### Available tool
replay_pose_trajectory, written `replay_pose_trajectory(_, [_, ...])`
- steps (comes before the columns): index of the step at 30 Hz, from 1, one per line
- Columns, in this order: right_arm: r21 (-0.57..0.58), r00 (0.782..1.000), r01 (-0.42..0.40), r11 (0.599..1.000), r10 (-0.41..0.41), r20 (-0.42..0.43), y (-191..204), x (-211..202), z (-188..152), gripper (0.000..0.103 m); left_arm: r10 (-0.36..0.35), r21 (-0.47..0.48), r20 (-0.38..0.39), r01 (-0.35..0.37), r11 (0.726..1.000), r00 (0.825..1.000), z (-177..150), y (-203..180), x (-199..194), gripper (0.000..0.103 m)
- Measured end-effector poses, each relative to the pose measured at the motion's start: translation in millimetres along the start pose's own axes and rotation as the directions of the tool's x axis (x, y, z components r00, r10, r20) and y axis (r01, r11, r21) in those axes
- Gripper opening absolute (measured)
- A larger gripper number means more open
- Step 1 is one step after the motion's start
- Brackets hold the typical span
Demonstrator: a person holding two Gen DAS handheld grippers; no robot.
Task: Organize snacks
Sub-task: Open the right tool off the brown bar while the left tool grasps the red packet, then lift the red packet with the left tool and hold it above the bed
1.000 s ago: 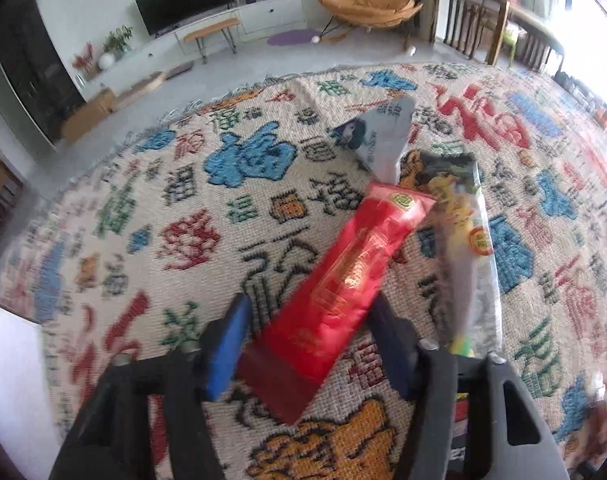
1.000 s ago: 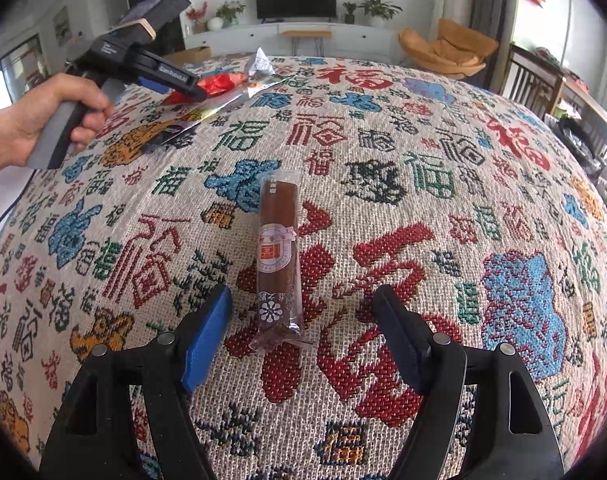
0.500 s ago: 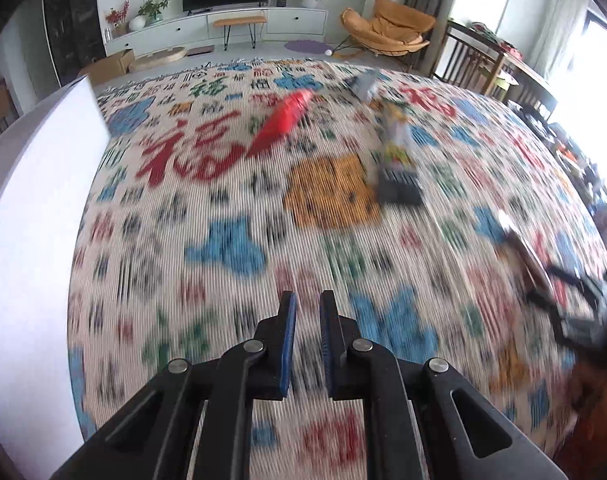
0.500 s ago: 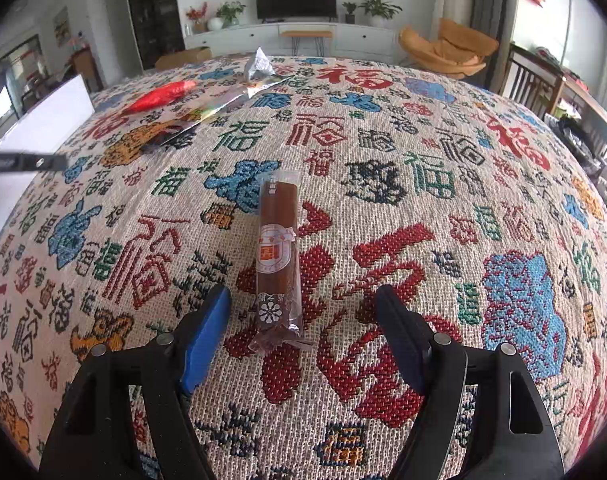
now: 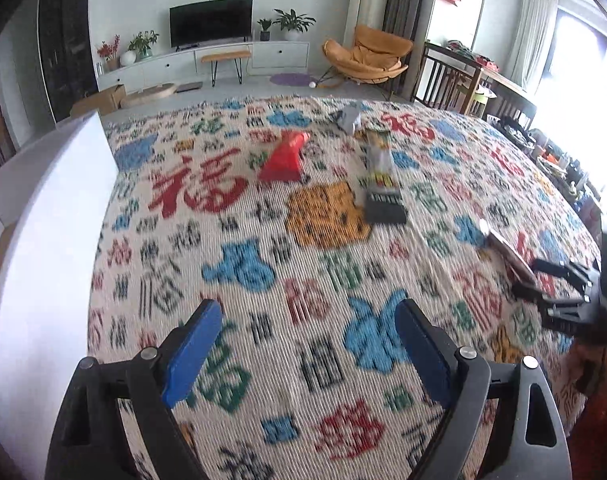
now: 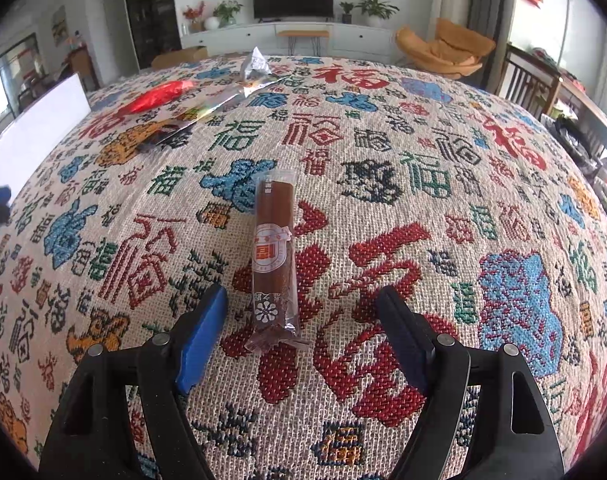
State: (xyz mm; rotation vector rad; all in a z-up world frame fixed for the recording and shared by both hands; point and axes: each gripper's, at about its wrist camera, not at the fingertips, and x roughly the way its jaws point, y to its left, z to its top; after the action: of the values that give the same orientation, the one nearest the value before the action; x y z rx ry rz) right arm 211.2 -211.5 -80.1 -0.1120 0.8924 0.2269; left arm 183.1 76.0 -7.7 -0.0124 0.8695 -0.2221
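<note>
Snacks lie scattered on a patterned woven cloth (image 6: 383, 208), and the brown snack bar (image 6: 273, 256) serves as the landmark. It lies flat on the cloth in a clear wrapper, lengthwise away from the right wrist camera, its near end resting between the blue-padded fingers (image 6: 201, 340) of the right gripper (image 6: 303, 332). That claw stands wide, its jaws opening slightly, and neither pad touches the wrapper.

Far beyond the bar and to its left, as the right wrist view shows it, three more packets sit close together: a red packet (image 6: 159, 96), a long clear packet with a dark end (image 6: 191, 118) just right of the red one, and a crumpled silver packet (image 6: 255, 66) at the far end of the long one. A white box (image 6: 35, 136) stands at the cloth's left edge, well apart from the bar.

In the left wrist view the same red packet (image 5: 285, 156), long clear packet (image 5: 379, 176) and silver packet (image 5: 351, 118) lie far ahead, while the bar (image 5: 509, 256) appears at the right edge beside the other gripper. The left gripper (image 5: 309, 344) hovers over bare cloth well left of the bar, its jaws opening wide and holding nothing.
</note>
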Motion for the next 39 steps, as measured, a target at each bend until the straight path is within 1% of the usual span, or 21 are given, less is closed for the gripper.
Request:
replay_pose_trajectory(3, [0.001, 1.000, -0.001, 1.000, 0.001, 0.000, 0, 0, 0, 0.080, -0.003, 0.020, -0.016, 0.004, 1.000, 1.000, 52, 7, 26, 0.088])
replay_pose_trajectory(6, [0.001, 1.000, -0.002, 1.000, 0.002, 0.000, 0, 0, 0, 0.080, 0.029, 0.036, -0.060, -0.027, 0.999, 0.998, 96, 9, 67, 0.088])
replay_pose_trajectory(8, [0.003, 1.000, -0.004, 1.000, 0.004, 0.000, 0, 0, 0, 0.080, 0.028, 0.023, -0.091, -0.026, 0.999, 0.995, 116, 11, 99, 0.088])
replay_pose_trajectory(12, [0.004, 1.000, -0.004, 1.000, 0.004, 0.000, -1, 0, 0, 0.080, 0.025, -0.047, -0.156, -0.033, 0.998, 0.987, 134, 18, 158, 0.086])
replay_pose_trajectory(13, [0.005, 1.000, -0.005, 1.000, 0.005, 0.000, -2, 1, 0, 0.080, 0.035, -0.058, -0.170, -0.046, 0.997, 0.985, 134, 21, 171, 0.074])
replay_pose_trajectory(14, [0.005, 1.000, -0.005, 1.000, 0.005, 0.000, -2, 1, 0, 0.080, 0.027, -0.069, -0.180, -0.040, 0.997, 0.983, 133, 23, 179, 0.044])
replay_pose_trajectory(15, [0.005, 1.000, -0.005, 1.000, 0.005, 0.000, -2, 1, 0, 0.080, 0.023, -0.079, -0.186, -0.039, 0.996, 0.982, 131, 26, 183, 0.028])
replay_pose_trajectory(16, [0.005, 1.000, -0.004, 1.000, 0.004, 0.000, -2, 1, 0, 0.080, 0.036, -0.077, -0.151, -0.048, 0.996, 0.988, 130, 27, 178, 0.024])
replay_pose_trajectory(17, [0.005, 1.000, -0.004, 1.000, 0.004, 0.000, -2, 1, 0, 0.080, 0.018, -0.093, -0.135, -0.030, 0.995, 0.991, 127, 30, 173, 0.017])
replay_pose_trajectory(21, [0.005, 1.000, -0.004, 1.000, 0.004, 0.000, -2, 1, 0, 0.080, 0.002, -0.150, -0.100, -0.017, 0.989, 0.995, 99, 34, 126, 0.017])
replay_pose_trajectory(24, [0.005, 1.000, -0.004, 1.000, 0.004, 0.000, -2, 1, 0, 0.080, 0.003, -0.148, -0.089, -0.017, 0.989, 0.996, 61, 24, 77, 0.017])
replay_pose_trajectory(25, [0.005, 1.000, -0.004, 1.000, 0.004, 0.000, -2, 1, 0, 0.080, -0.003, -0.156, -0.092, -0.011, 0.988, 0.996, 41, 18, 58, 0.017])
replay_pose_trajectory(28, [0.004, 1.000, -0.004, 1.000, 0.004, 0.000, -2, 1, 0, 0.080, -0.029, -0.174, -0.108, 0.009, 0.985, 0.994, -6, -1, 29, 0.018])
replay_pose_trajectory(30, [0.004, 1.000, -0.004, 1.000, 0.004, 0.000, -2, 1, 0, 0.080, -0.006, -0.155, -0.108, -0.011, 0.988, 0.994, -34, -17, 26, 0.021])
replay_pose_trajectory(31, [0.004, 1.000, -0.004, 1.000, 0.004, 0.000, -2, 1, 0, 0.080, 0.009, -0.143, -0.112, -0.025, 0.989, 0.994, -43, -21, 26, 0.030])
replay_pose_trajectory(32, [0.004, 1.000, -0.004, 1.000, 0.004, 0.000, -2, 1, 0, 0.080, 0.014, -0.134, -0.119, -0.030, 0.990, 0.993, -50, -26, 30, 0.051])
replay_pose_trajectory(33, [0.004, 1.000, -0.003, 1.000, 0.003, 0.000, -2, 1, 0, 0.080, 0.014, -0.129, -0.122, -0.030, 0.991, 0.992, -54, -28, 32, 0.063])
replay_pose_trajectory(34, [0.004, 1.000, -0.003, 1.000, 0.003, 0.000, -2, 1, 0, 0.080, 0.008, -0.111, -0.085, -0.018, 0.994, 0.996, -57, -32, 33, 0.076])
replay_pose_trajectory(35, [0.004, 1.000, -0.004, 1.000, 0.004, 0.000, -2, 1, 0, 0.080, 0.023, -0.082, -0.067, -0.028, 0.996, 0.997, -58, -37, 34, 0.087])
replay_pose_trajectory(38, [0.004, 1.000, -0.004, 1.000, 0.004, 0.000, -2, 2, 0, 0.080, 0.125, 0.020, -0.093, -0.123, 0.992, 0.988, -52, -48, 49, 0.095])
replay_pose_trajectory(39, [0.004, 1.000, -0.004, 1.000, 0.004, 0.000, -2, 2, 0, 0.080, 0.132, 0.032, -0.090, -0.129, 0.991, 0.987, -50, -47, 53, 0.100])
